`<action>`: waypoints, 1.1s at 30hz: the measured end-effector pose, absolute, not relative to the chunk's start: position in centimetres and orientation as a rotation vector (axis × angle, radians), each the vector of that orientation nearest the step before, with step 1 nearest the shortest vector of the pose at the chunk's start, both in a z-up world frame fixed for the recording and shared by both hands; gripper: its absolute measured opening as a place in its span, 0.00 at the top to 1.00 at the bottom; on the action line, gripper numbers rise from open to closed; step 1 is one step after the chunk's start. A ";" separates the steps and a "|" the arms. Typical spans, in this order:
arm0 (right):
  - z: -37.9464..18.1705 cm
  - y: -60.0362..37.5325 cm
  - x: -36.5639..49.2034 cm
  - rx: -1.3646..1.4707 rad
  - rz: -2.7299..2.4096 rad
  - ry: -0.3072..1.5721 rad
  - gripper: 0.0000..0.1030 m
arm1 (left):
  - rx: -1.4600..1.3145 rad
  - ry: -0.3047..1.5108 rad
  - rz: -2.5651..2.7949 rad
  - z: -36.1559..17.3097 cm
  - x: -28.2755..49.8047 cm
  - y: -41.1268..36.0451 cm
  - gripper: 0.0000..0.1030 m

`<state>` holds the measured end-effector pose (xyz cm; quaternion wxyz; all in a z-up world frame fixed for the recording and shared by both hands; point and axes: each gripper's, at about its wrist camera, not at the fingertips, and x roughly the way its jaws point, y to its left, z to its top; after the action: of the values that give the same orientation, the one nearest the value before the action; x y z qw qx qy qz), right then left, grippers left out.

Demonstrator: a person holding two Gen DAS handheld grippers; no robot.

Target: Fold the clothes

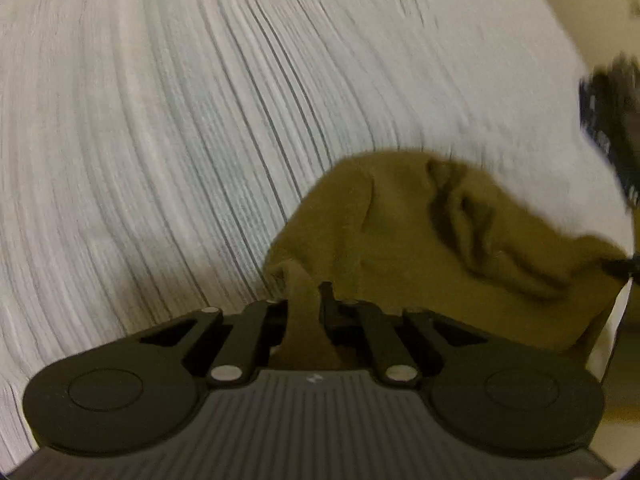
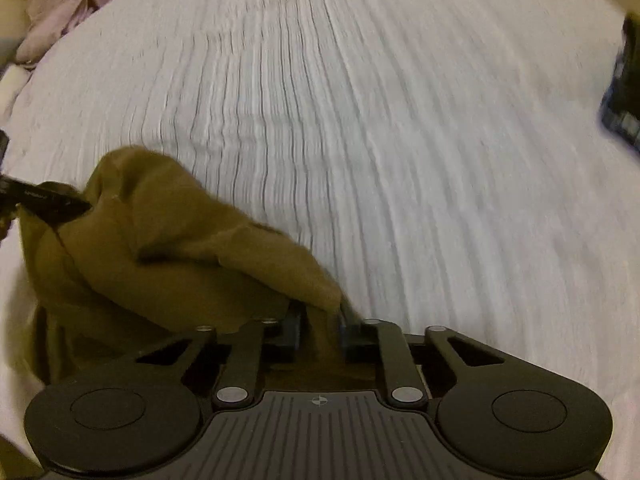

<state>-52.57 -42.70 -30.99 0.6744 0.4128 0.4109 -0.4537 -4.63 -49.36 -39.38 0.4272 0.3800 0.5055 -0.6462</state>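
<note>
An olive-brown garment (image 1: 400, 232) lies bunched on a white ribbed bedspread (image 1: 160, 120). My left gripper (image 1: 306, 300) is shut on a fold of its edge, and the cloth runs up between the two fingers. In the right wrist view the same garment (image 2: 168, 248) sits at the lower left, with my right gripper (image 2: 320, 316) shut on another fold of it. A finger of the right gripper (image 1: 620, 266) shows at the far right of the left wrist view. The left gripper's finger (image 2: 44, 200) pokes into the cloth at the left edge of the right wrist view. Both views are motion-blurred.
The bedspread (image 2: 400, 140) stretches ahead of both grippers. A dark, blurred object (image 1: 612, 120) lies near its right edge, also seen as a dark object (image 2: 624, 92) in the right wrist view. A pinkish heap of cloth (image 2: 56, 4) sits beyond the far left corner.
</note>
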 end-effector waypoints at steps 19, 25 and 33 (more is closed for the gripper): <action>-2.8 -40.1 -48.0 0.140 -1.161 0.325 0.94 | 0.246 0.334 -1.704 -1.9 -0.5 -30.4 0.98; 2.0 -36.2 -46.5 0.029 -1.088 0.258 0.94 | 0.224 0.259 -1.664 0.6 -1.0 -21.8 0.98; 3.5 -29.8 -47.5 0.007 -0.997 0.334 0.94 | 0.248 0.264 -1.628 1.7 -1.2 -13.2 0.97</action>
<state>-47.54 -29.78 3.47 0.8650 0.0034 0.1594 -0.4757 -1.17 -13.23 1.66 0.6720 0.1103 0.1171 -0.7229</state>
